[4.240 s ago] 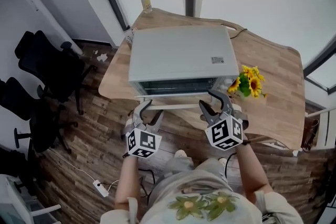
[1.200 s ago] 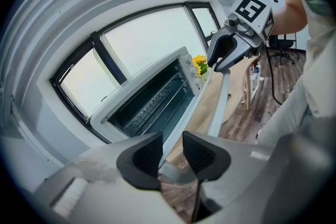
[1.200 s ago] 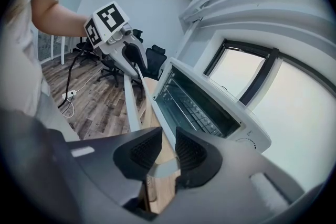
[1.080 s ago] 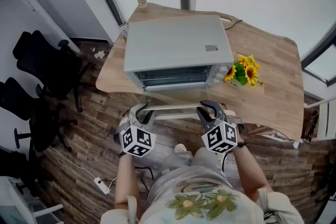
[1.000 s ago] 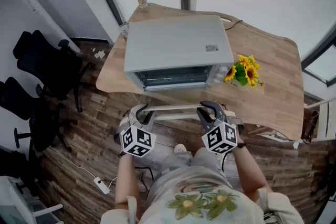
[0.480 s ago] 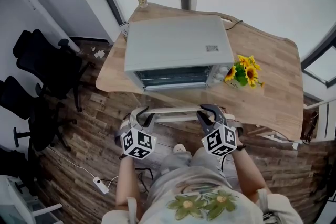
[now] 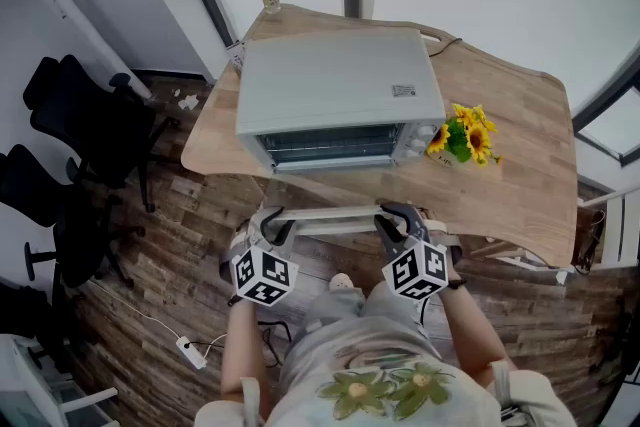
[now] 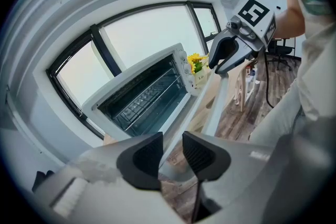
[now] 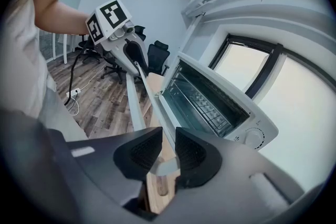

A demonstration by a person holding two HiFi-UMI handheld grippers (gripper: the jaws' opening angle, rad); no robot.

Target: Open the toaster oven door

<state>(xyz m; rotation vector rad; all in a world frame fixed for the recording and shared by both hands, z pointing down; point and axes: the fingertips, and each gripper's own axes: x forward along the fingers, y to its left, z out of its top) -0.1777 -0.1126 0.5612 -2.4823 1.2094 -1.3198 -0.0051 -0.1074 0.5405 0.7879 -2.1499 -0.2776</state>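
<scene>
The door handle (image 7: 330, 212) is pinched at both ends by the partly closed left gripper (image 7: 270, 219) and right gripper (image 7: 392, 216). It looks hard, smooth, maybe slippery.

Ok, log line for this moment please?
door: open, lowered | toaster oven: cavity exposed | door handle: held at both ends | left claw: shut on door handle | right claw: shut on door handle

Bright diffuse daylight, fisheye-bent edges, dark vignetted corners
</scene>
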